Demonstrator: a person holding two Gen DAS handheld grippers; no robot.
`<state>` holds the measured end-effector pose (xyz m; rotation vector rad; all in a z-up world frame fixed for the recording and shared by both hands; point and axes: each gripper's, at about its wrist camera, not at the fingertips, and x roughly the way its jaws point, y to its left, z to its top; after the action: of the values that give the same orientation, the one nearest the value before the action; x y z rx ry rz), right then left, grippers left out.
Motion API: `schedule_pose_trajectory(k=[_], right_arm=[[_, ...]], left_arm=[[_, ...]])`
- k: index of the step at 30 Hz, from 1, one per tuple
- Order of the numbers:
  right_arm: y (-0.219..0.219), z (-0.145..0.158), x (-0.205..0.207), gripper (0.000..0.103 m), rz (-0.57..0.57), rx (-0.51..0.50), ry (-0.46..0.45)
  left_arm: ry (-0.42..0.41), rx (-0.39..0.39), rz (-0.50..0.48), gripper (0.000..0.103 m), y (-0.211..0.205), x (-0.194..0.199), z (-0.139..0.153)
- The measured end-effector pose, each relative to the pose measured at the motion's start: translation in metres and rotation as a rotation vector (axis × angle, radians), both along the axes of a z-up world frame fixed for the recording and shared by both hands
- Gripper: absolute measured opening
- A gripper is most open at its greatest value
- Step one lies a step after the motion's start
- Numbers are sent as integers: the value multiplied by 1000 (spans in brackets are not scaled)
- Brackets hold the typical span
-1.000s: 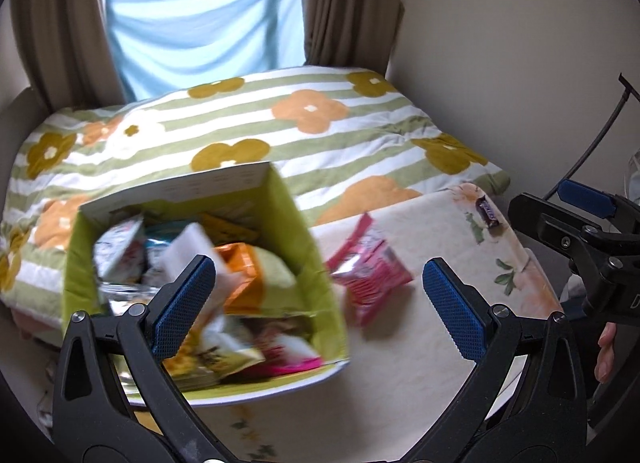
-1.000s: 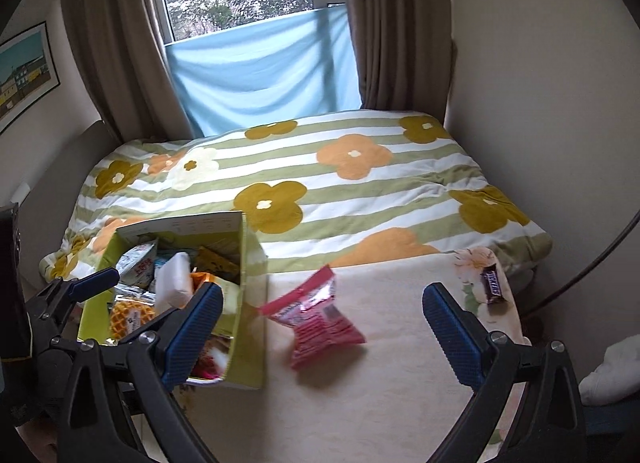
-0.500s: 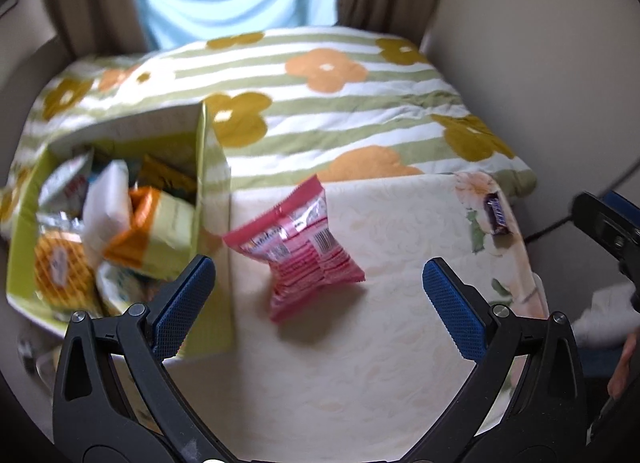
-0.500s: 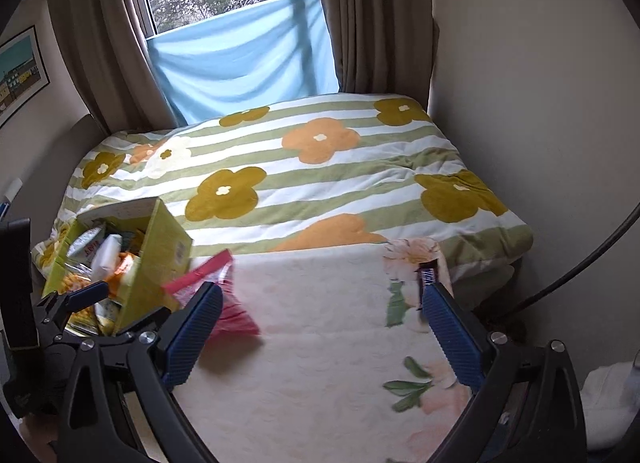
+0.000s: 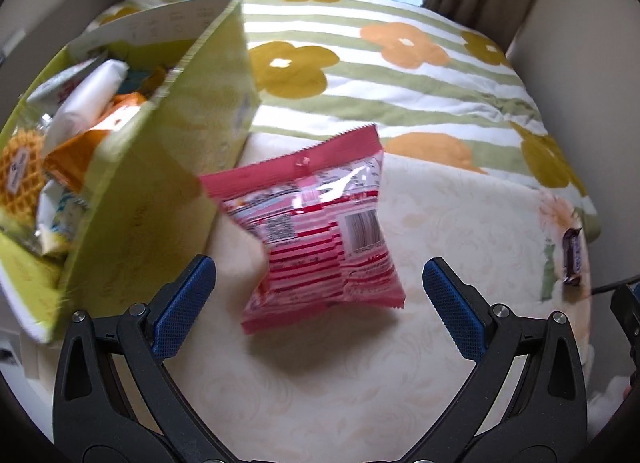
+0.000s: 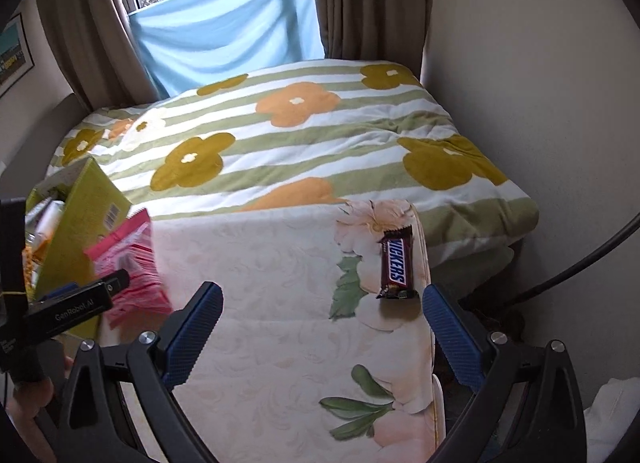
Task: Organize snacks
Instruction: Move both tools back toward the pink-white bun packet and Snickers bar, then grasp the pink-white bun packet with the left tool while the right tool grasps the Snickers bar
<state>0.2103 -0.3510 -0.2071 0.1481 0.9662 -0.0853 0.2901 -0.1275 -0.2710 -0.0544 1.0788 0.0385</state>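
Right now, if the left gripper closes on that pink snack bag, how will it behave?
The pink snack bag looks puffed and crinkled, so it would probably squash and flex rather than stay stiff. Its glossy film may slip between the left gripper pads. It seems light for its size, and lying flat on the cream cloth, it should slide, not roll.

right gripper open (empty) | snickers bar near right finger, on cloth

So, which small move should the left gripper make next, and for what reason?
Probably ease the left gripper forward and down over the pink snack bag, then close. Its jaws are open and empty, the bag lies loose on the cream cloth between and just ahead of the fingertips, and the green box of snacks stands right beside it.
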Motion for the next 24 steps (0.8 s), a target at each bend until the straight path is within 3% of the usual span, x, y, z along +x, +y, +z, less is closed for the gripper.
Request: schedule_pose_trajectory(k=[9, 11, 13, 19, 24], right_arm=[[-21, -53, 16, 100, -50, -16, 84], [-24, -59, 21, 100, -59, -17, 91], [-27, -64, 26, 100, -66, -18, 93], [-30, -74, 44, 99, -57, -63, 90], [-32, -86, 58, 84, -41, -83, 105]], left_arm=[[75, 21, 10, 102, -7, 33, -43], [93, 9, 12, 95, -6, 39, -50], [119, 1, 12, 82, -5, 45, -57], [124, -17, 11, 77, -3, 56, -58], [120, -41, -25, 74, -5, 64, -56]])
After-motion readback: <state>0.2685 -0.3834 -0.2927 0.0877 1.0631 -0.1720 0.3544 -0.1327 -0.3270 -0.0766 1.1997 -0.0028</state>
